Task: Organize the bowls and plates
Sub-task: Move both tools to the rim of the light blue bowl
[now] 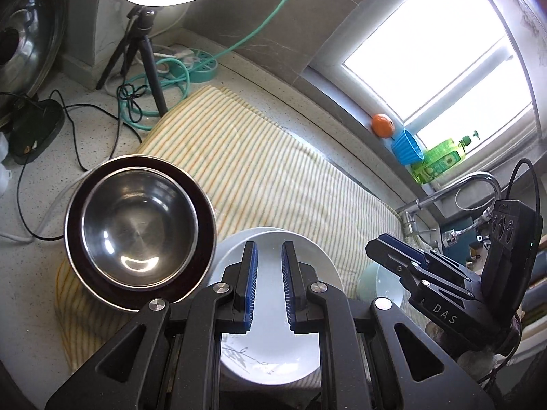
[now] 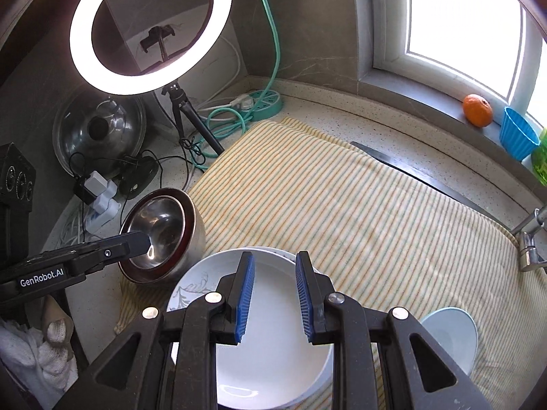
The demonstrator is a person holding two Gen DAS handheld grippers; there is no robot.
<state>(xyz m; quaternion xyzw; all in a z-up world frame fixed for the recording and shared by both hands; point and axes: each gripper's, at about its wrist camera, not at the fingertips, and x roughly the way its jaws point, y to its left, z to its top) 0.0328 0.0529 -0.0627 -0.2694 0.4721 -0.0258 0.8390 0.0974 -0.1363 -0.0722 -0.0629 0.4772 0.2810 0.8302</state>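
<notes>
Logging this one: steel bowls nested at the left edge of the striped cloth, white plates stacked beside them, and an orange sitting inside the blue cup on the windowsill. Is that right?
One detail is off. The orange is not inside the blue cup; it sits on the windowsill beside it, as the right wrist view shows. The nested steel bowls and the stacked white plates on the striped cloth are as you describe.

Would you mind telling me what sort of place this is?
Most likely a home kitchen counter: a faucet by the window, bowls and plates on a striped towel.
</notes>
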